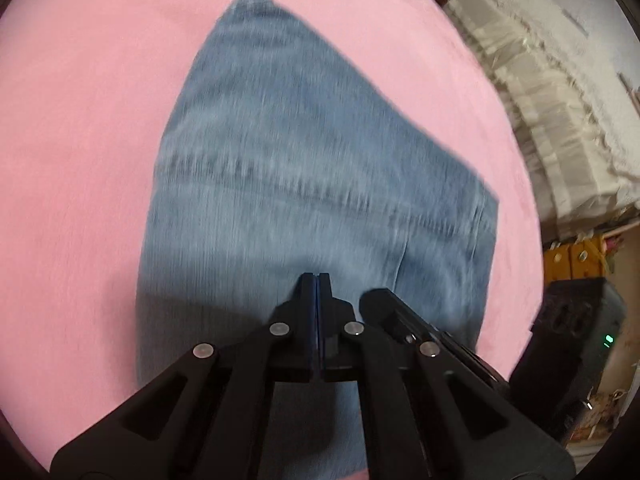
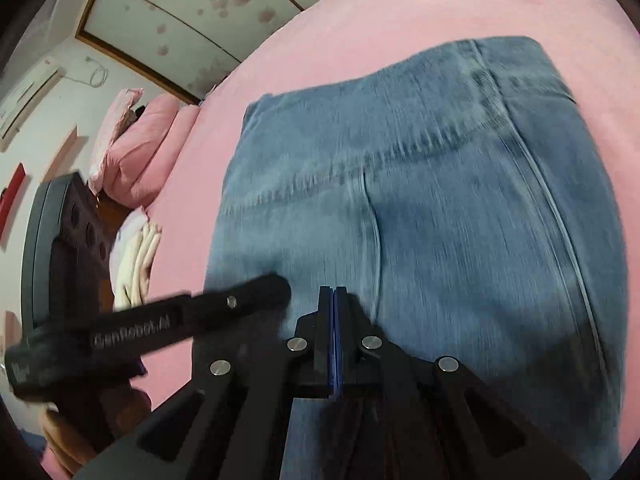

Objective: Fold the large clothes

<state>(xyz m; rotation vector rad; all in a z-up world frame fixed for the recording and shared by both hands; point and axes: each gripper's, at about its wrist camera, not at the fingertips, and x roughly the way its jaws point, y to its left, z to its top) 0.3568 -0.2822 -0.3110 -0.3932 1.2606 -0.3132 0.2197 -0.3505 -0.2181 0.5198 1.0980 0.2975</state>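
Both grippers — left gripper (image 1: pixel 317 277), right gripper (image 2: pixel 333 290) — hover side by side, fingers pressed together (nothing visibly pinched), jeans (image 1: pixel 304 168) spread ahead.

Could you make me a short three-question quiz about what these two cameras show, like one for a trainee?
1. True or false: the jeans lie on a pink bedsheet.
2. How do the jaws of the left gripper stand? A wide open, B closed together, C out of view.
3. Fill in: beside the right gripper, the other gripper reaches in from the ____ side of the right view.

Key: 1 true; 2 B; 3 left.
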